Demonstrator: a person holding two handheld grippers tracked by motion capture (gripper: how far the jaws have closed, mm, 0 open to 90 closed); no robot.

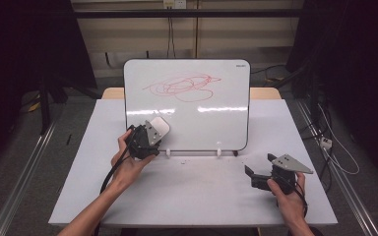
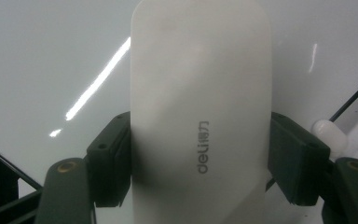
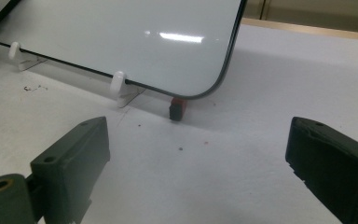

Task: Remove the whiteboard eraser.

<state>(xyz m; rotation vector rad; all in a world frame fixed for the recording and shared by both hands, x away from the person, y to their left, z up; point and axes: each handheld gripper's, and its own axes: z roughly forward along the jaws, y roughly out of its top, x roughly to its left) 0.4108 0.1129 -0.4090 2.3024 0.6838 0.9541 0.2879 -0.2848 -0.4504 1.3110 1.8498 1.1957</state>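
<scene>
White plastic whiteboard eraser [image 2: 200,116] sits between the two black fingers [image 2: 109,161] of the left gripper [image 1: 147,137], one pad pressed against each long side, fingers closed onto it. Grip is on the lower half of the eraser; rounded upper end projects well past the pads toward the board face. Body smooth, matt, elongated with rounded ends; grey "deli" mark printed lengthwise near the right edge. High view: eraser held up in front of the lower left part of the whiteboard [image 1: 216,105], which stands upright on the table [image 1: 187,196]; whether it touches the board, cannot tell. Red scribble [image 1: 184,87] on upper board. Right gripper [image 1: 258,174] low over the table at right, fingers [image 3: 72,161] wide apart, nothing between them.
</scene>
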